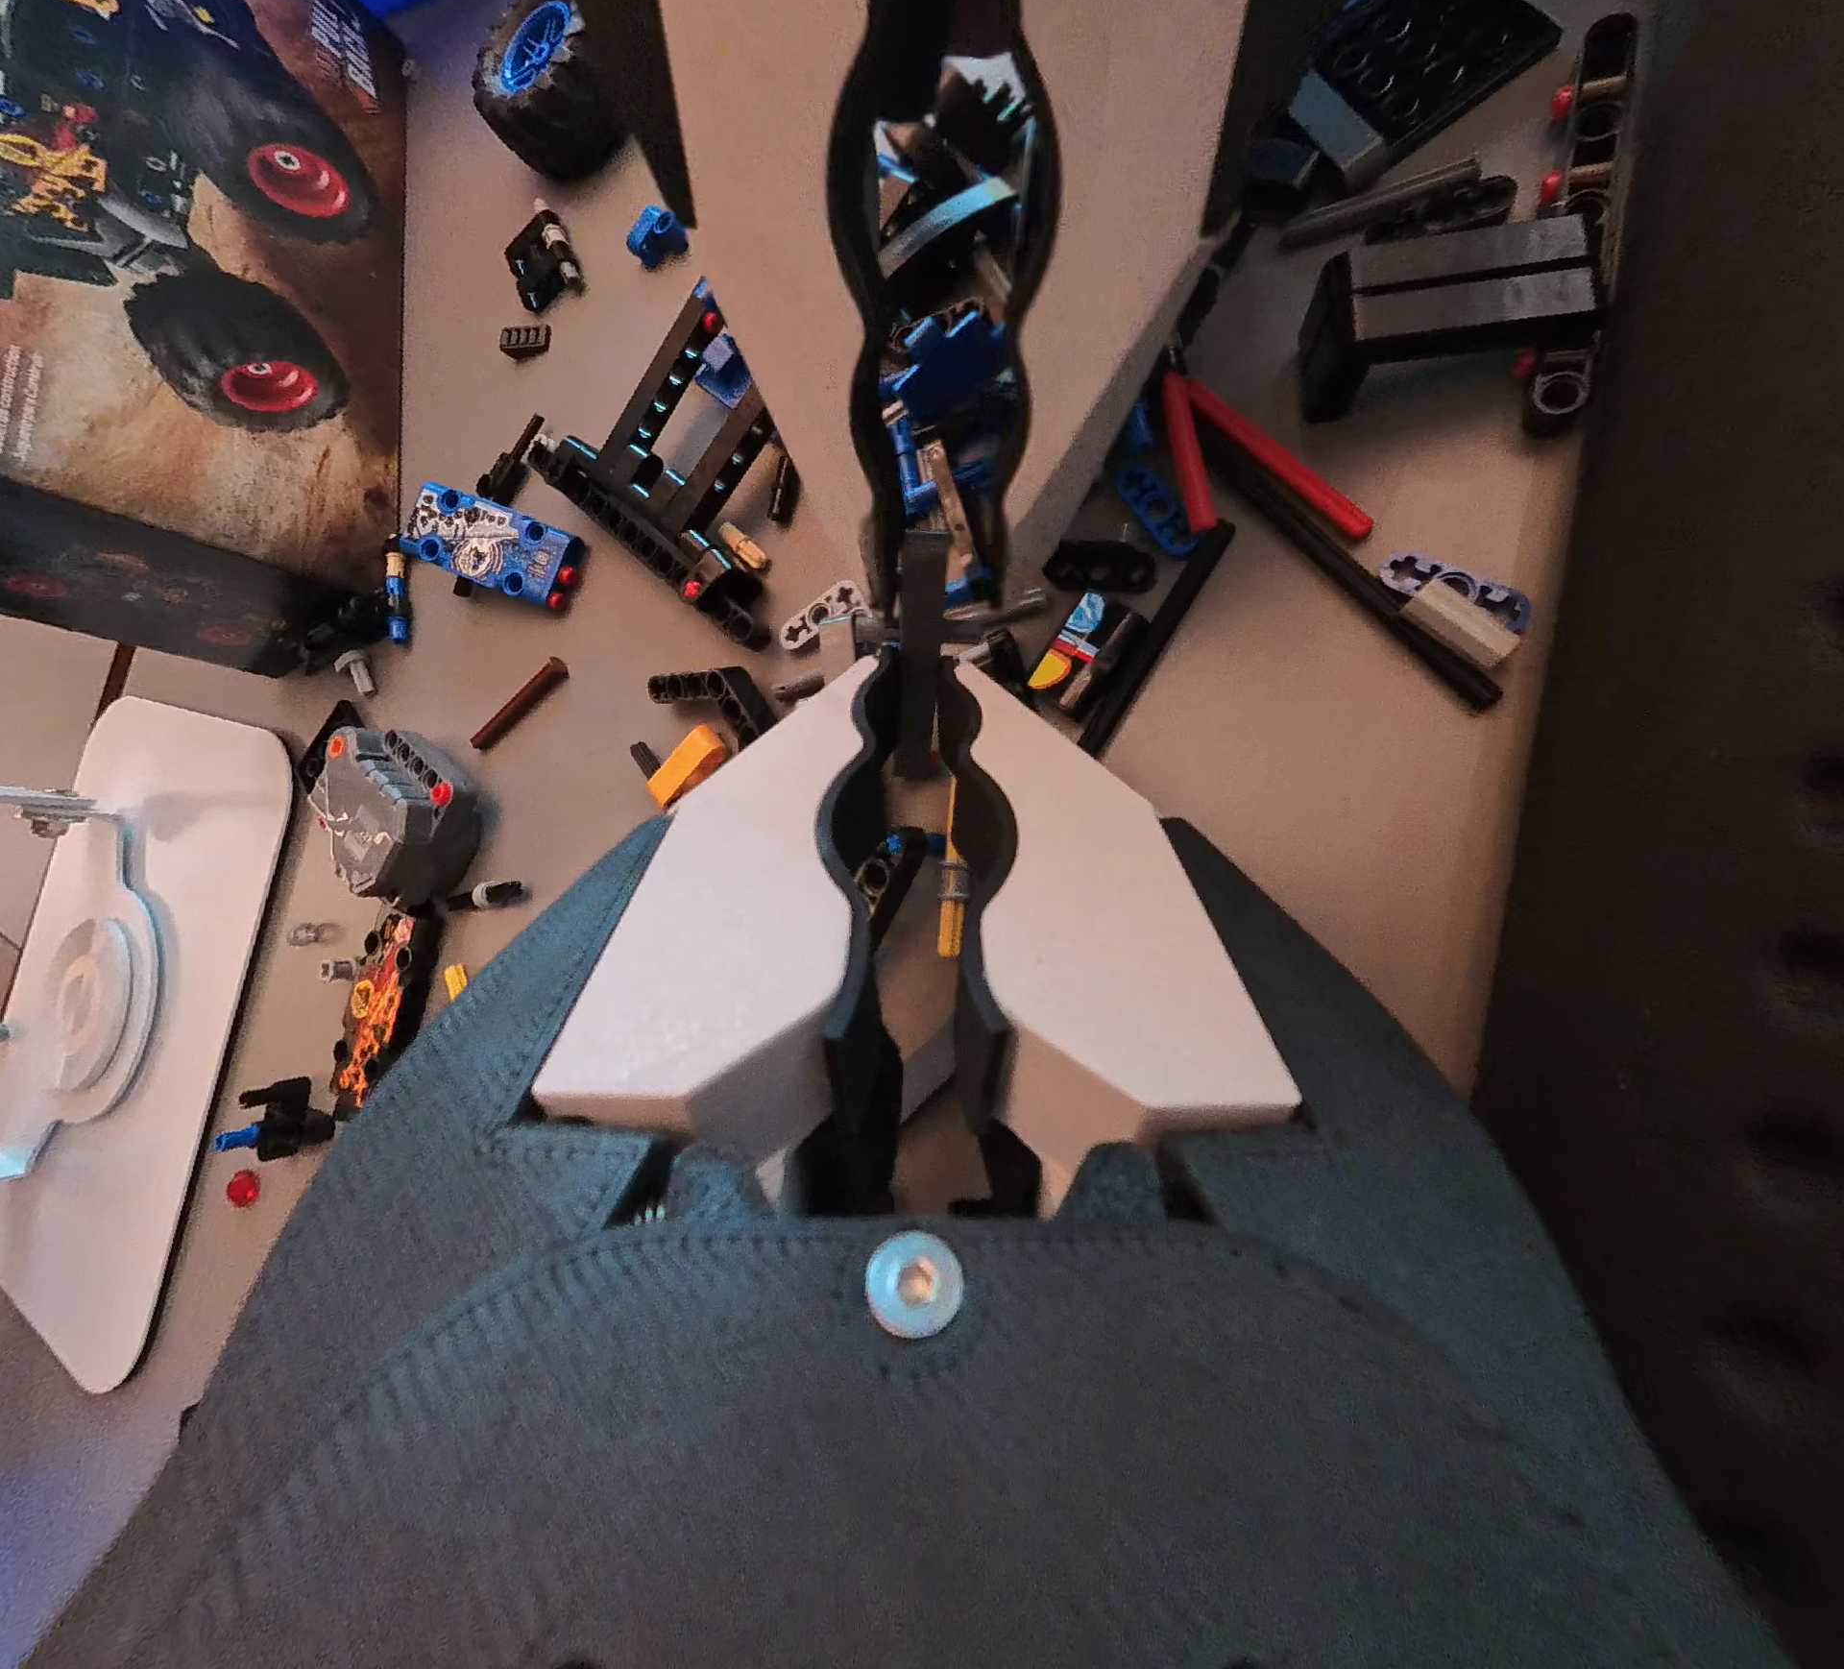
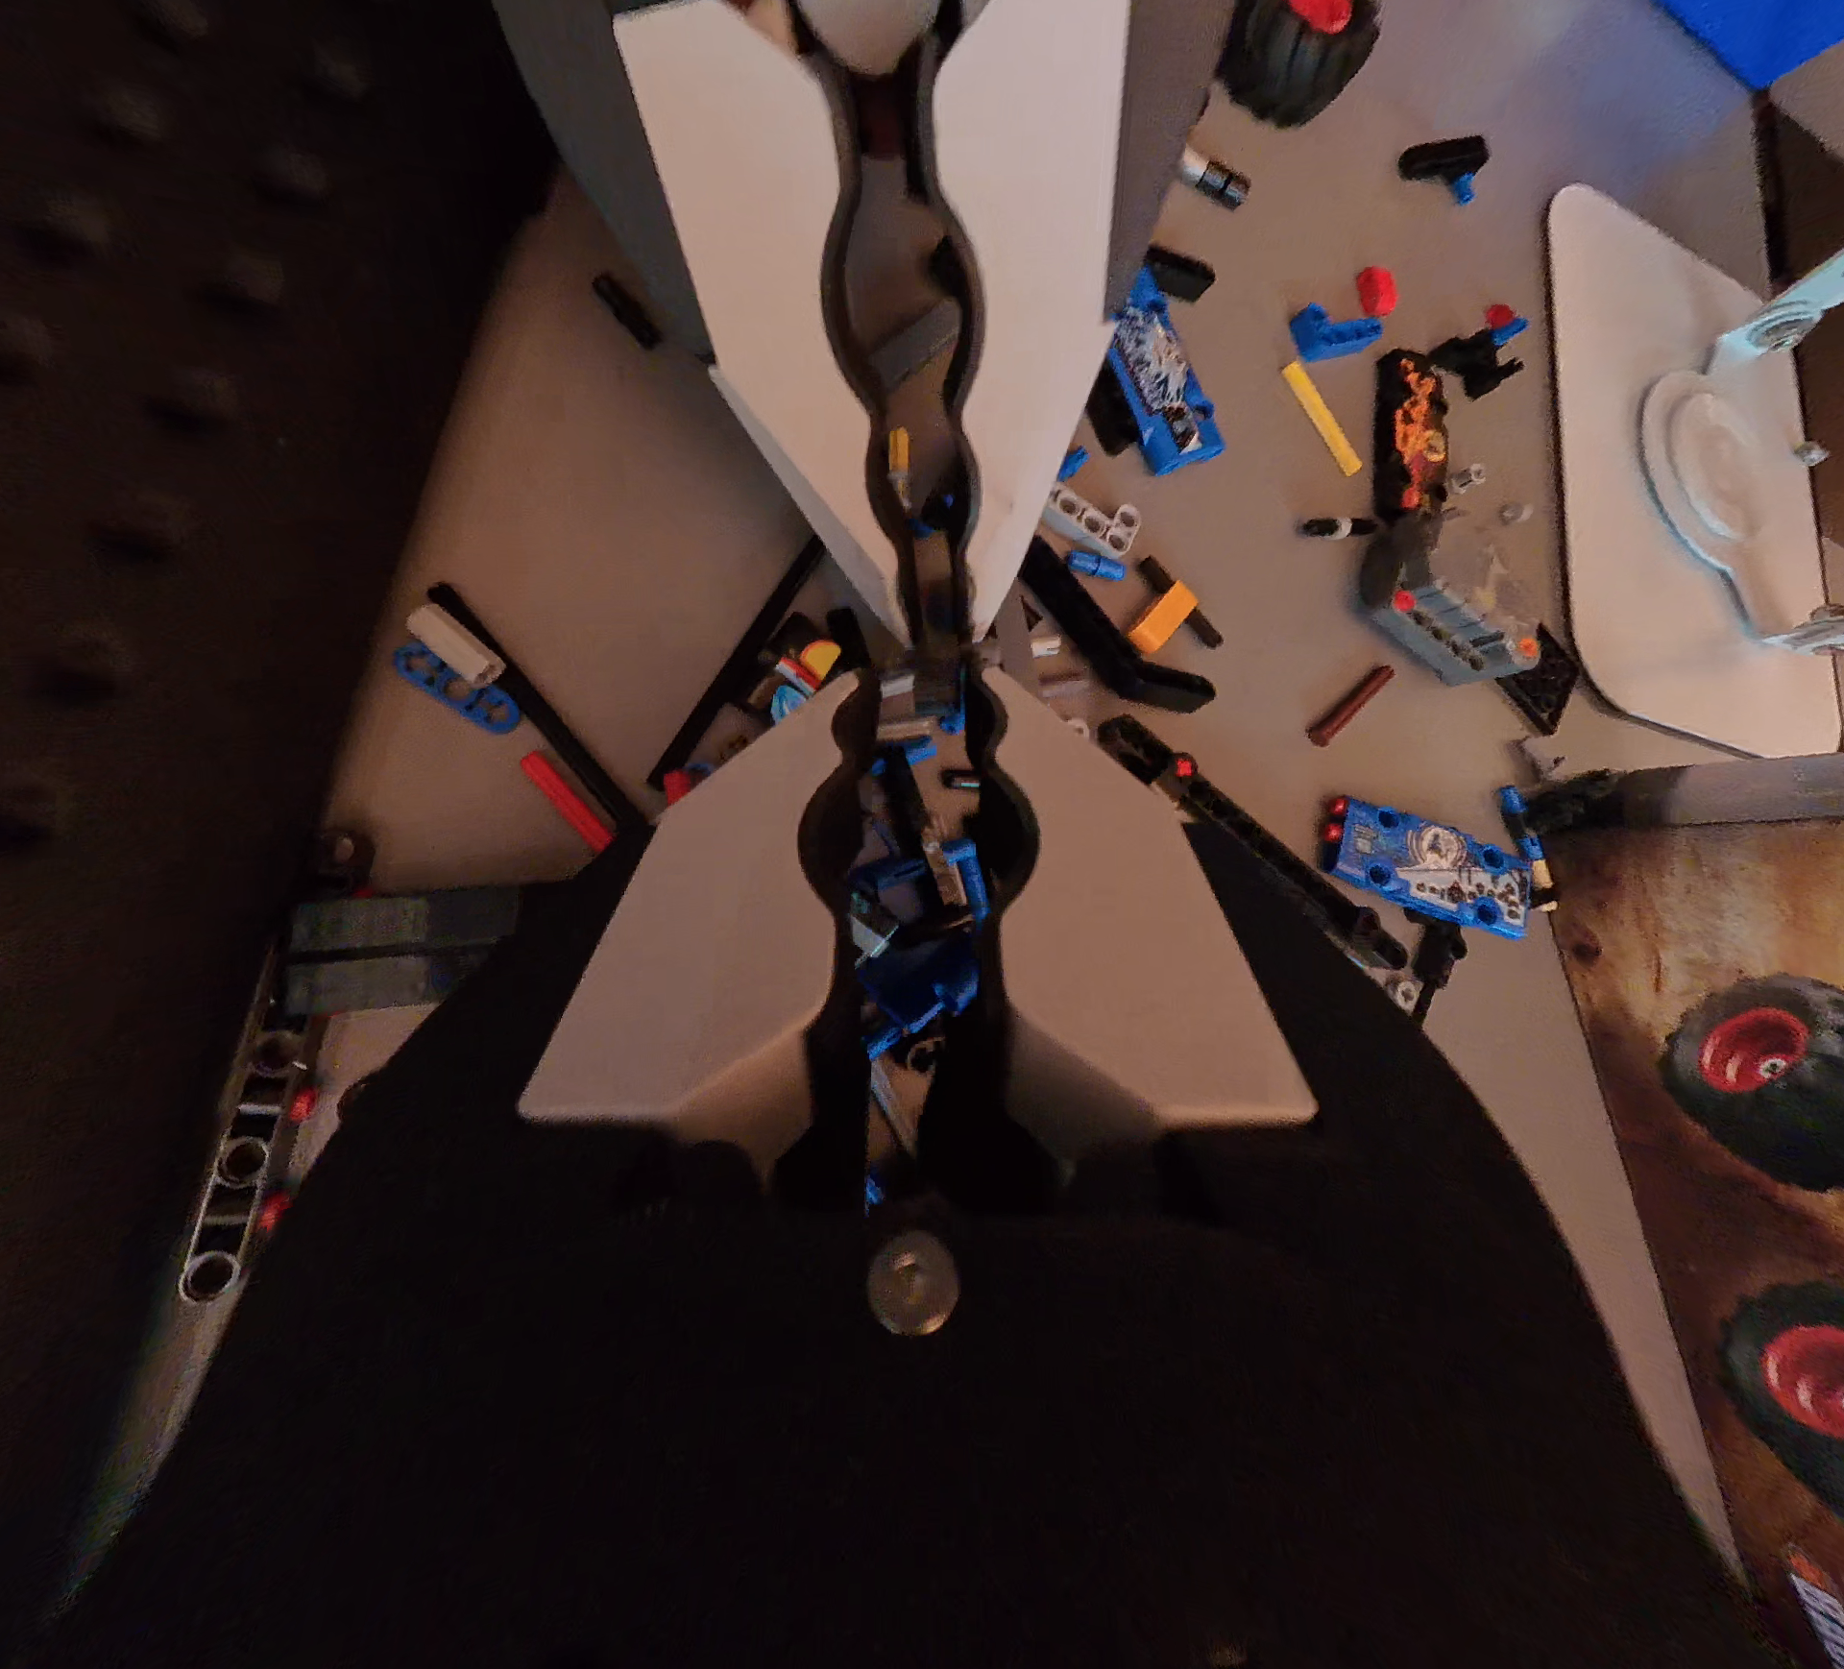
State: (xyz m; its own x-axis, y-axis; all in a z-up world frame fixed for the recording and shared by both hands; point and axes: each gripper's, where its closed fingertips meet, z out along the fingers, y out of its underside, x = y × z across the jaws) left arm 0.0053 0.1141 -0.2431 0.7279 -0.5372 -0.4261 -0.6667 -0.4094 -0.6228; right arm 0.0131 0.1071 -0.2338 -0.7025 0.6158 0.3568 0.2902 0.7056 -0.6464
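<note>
Tools tip to tip, left tool (image 1: 916, 673) and right tool (image 2: 923, 673) each clamped on small dark piece (image 1: 918, 623), loose bricks around.

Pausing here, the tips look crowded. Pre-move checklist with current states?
1. Left hand-held gripper closed on dark strip: ok.
2. Right hand-held gripper gripping anything: cannot tell.
3. Clearance between the two grippers' tips: not ok, they nearly meet.
4. Table below the tips free of loose parts: not ok, yellow axle and other pieces lie there.
</note>
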